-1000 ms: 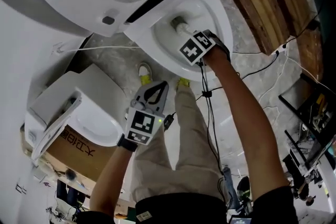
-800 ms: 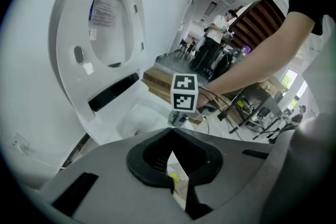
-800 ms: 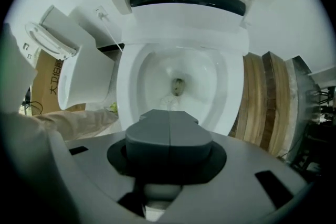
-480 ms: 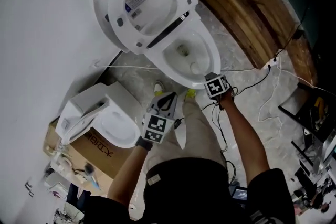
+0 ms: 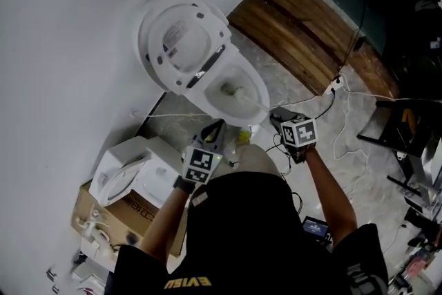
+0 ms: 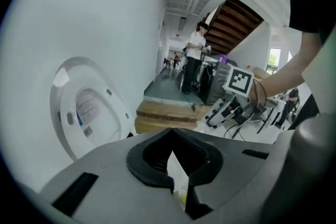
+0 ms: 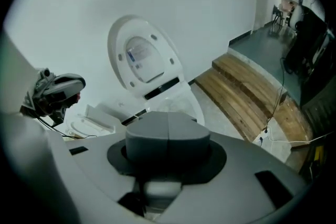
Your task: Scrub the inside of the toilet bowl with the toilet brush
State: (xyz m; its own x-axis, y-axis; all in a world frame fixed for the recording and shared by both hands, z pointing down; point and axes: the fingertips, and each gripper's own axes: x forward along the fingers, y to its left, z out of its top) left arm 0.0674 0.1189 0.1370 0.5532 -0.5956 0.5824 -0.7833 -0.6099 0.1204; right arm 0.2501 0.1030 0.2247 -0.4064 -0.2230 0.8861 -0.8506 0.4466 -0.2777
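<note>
Head view alone shows the toilet brush [image 5: 238, 93], its head down in the toilet bowl [image 5: 254, 85] and its pale handle slanting up to the right gripper [image 5: 276, 117] at the bowl's near rim. Right gripper view shows those jaws pressed together on a pale piece, the handle. Left gripper [image 5: 215, 126] hangs just beside the bowl, jaws closed on nothing.
</note>
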